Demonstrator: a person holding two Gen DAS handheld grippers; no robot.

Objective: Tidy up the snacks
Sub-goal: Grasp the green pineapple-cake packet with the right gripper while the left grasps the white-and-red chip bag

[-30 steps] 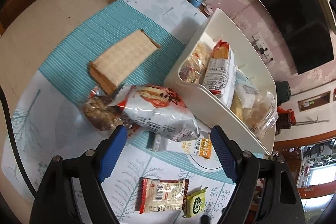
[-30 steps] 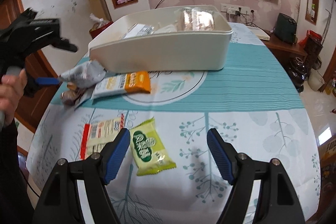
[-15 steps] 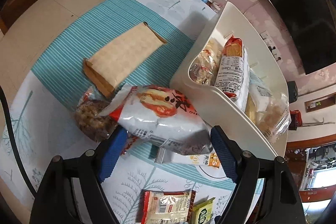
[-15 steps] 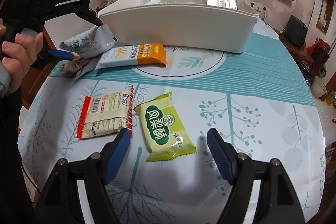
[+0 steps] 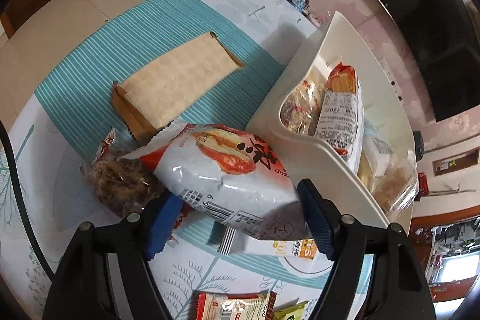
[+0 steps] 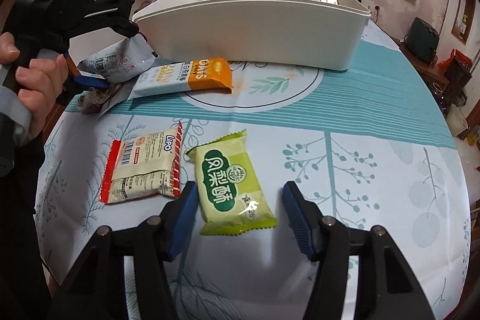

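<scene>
So I've got both grippers down over the table right now, and I'll place everything off the white bin since it's the obvious anchor; the bin sits at the far side with a few snack bags already standing in it.

Left gripper is over the silver-and-red snack bag, which lies just beside the bin's near-left corner; its long axis runs diagonally, barcode end toward my camera, other end pointing away toward the brown paper bag. The jaws are closing with the bag between them; in the left wrist view the pads look right at the bag's sides, though I can't tell for sure whether they're pressing yet. That bag rests partly on a clear bag of dark brown snacks and on the orange-and-white oat bar, which lies flat in front of the bin, long axis roughly parallel to its front wall.

Right gripper is closing too, over the green pastry packet; the packet is well in front of the bin, long axis running toward the bin, near end between the pads, with gaps on both sides so nothing's gripped. The red-edged Lipo packet lies just beside it on the left.
</scene>
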